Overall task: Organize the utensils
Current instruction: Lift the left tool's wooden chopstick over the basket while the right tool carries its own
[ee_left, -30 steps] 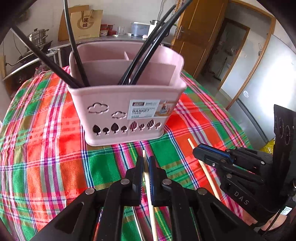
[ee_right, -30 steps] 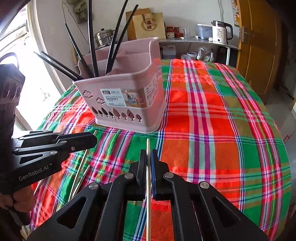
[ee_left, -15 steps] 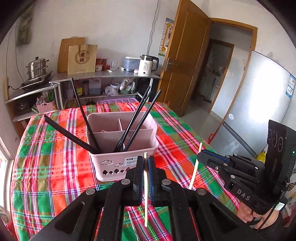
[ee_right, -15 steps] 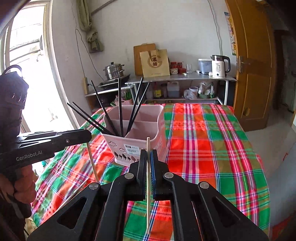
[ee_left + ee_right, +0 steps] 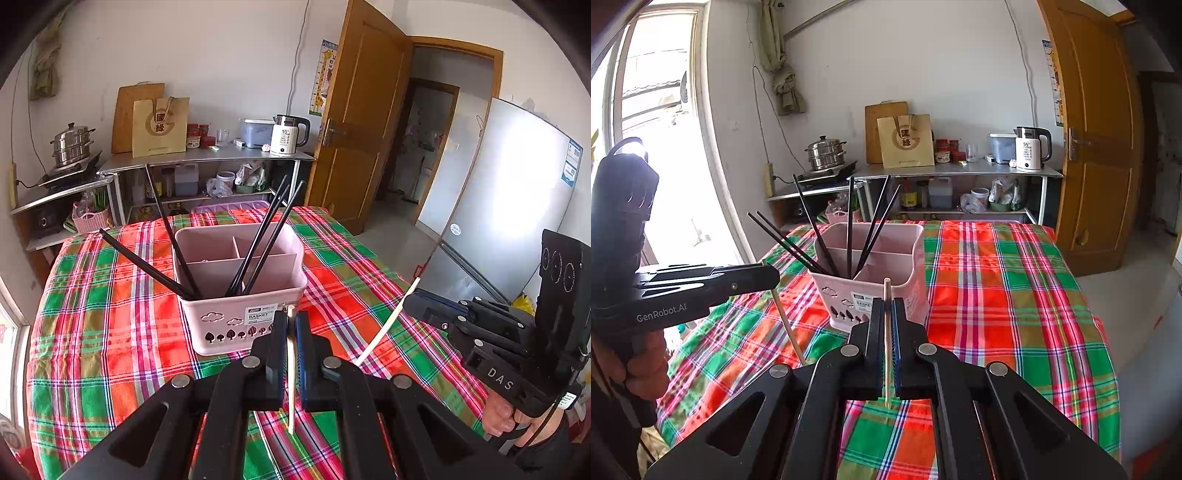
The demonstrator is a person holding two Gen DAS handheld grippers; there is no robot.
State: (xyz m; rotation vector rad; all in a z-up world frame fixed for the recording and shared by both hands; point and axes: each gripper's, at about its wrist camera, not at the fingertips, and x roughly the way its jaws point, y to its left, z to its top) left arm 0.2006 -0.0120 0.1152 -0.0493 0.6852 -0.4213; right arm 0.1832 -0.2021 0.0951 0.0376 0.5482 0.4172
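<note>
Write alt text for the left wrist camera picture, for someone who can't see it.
The left gripper is shut on a pale wooden chopstick, above a plaid tablecloth. Ahead stands a pink utensil basket holding black chopsticks. At right, the right gripper holds another pale chopstick.

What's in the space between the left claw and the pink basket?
Only bare plaid tablecloth. In the left wrist view, the left gripper, shut on a pale chopstick, hangs in front of the pink basket, with nothing lying between them.

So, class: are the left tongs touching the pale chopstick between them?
Touching. The left wrist view shows the left tongs shut on the pale chopstick, both pads pressed against it, no gap visible.
</note>
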